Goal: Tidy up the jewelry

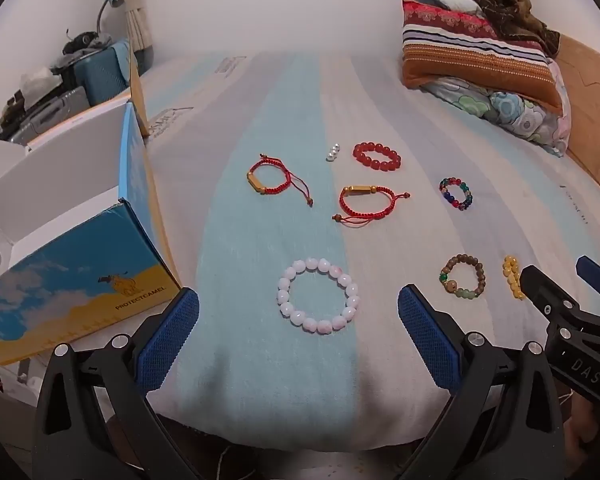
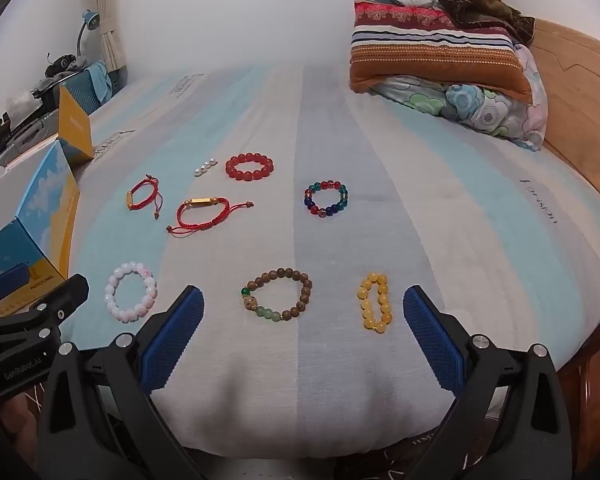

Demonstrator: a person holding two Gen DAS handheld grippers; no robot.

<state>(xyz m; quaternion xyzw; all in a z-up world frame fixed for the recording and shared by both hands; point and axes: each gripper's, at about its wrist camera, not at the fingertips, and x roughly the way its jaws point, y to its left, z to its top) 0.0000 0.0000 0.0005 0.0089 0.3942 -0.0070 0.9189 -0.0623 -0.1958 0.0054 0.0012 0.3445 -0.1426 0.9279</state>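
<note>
Lying lengthwise away from both released claws (image 2: pixel 304 312), the yellow bracelet (image 2: pixel 374 306) rests flat.

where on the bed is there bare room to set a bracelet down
Free: the wide stretch right of the mixed-colour bracelet and yellow bracelet, up to the pillows; also the far strip behind the red bead bracelet. Crowded: the middle, around both cord bracelets and the pearls.

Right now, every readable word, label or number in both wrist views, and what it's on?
"PROTECTCAMEL": blue and yellow box, under its camel picture.
"DAS": right claw body, left wrist view.
"GenRobot.AI": left claw body, right wrist view.
Digits at the box's lower left edge: cut off, unreadable.
Grey print on the bed sheet: sideways, blurred, unreadable.
</note>
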